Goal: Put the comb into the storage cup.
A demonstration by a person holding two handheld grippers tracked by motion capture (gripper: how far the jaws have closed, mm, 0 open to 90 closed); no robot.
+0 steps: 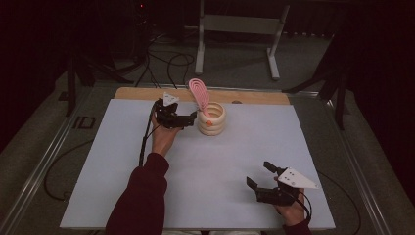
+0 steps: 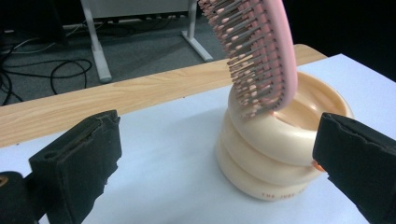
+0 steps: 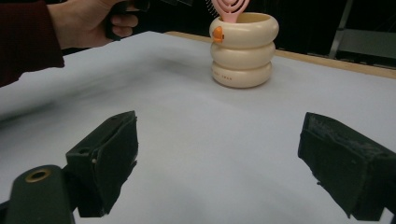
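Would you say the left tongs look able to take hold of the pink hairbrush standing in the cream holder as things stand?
Probably yes. The left tongs are open right beside the cream holder, and the pink hairbrush sticks up well above its rim with nothing between them.

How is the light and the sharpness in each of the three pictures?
High view: dim, dark surroundings, table evenly lit. Left gripper view: brush and holder sharp, near jaws soft. Right gripper view: holder fairly sharp, jaws blurred, faint shadow on the table.

Left hand-held gripper (image 1: 192,117) jaws spread wide, arm stretched forward, right hand-held gripper (image 1: 259,175) gaping near the body
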